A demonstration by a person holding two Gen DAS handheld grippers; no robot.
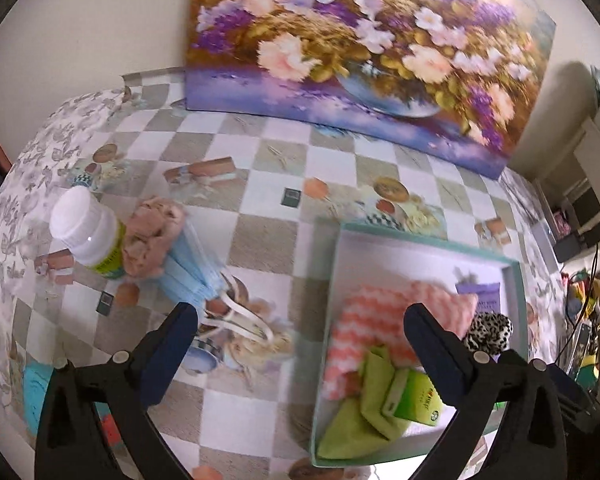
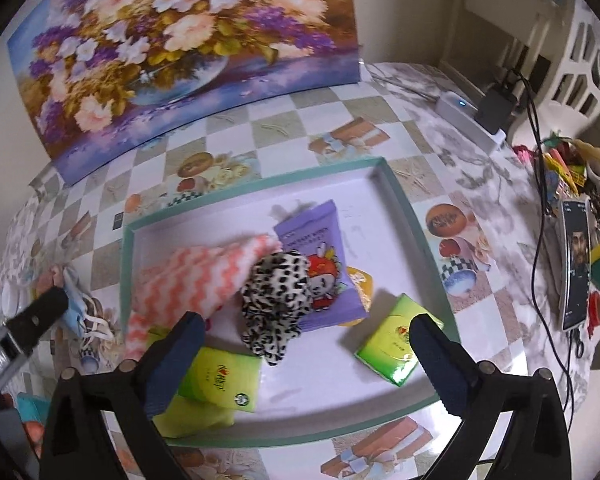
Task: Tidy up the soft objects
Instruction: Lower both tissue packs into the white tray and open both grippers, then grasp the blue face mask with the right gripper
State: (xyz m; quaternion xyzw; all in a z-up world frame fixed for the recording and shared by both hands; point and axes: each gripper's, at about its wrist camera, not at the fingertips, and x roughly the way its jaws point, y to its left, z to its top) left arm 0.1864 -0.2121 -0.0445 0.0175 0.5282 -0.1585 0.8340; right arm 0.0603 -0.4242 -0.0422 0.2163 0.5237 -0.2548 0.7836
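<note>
**Sorting soft things into the tray**

Hovering over the checked tablecloth (image 1: 260,248), the left gripper (image 1: 300,320) had its two fingers spread wide and held nothing. Just beyond its left finger lay a stack of blue face masks (image 1: 192,268), white ear loops trailing toward the gripper. A crumpled pink cloth (image 1: 152,236) sat on the far end of the masks, touching a white-capped bottle (image 1: 88,232) that leaned beside it. All three were outside the tray, well to its left.

The right gripper (image 2: 304,334) was also wide open and empty, poised above the near part of the teal-rimmed tray (image 2: 404,204). Inside the tray lay a pink-and-white zigzag cloth (image 2: 196,284), with a leopard-print scrunchie (image 2: 276,300) resting against it and partly on a purple packet (image 2: 328,256). A yellow item peeked out from under the packet's right edge; what it was could not be told. Two green tissue packs lay nearer: one (image 2: 220,376) on a folded green cloth (image 2: 196,416) by the left finger, the other (image 2: 396,344) beside the right finger. A flower painting (image 2: 180,48) stood against the wall behind the tray.
</note>
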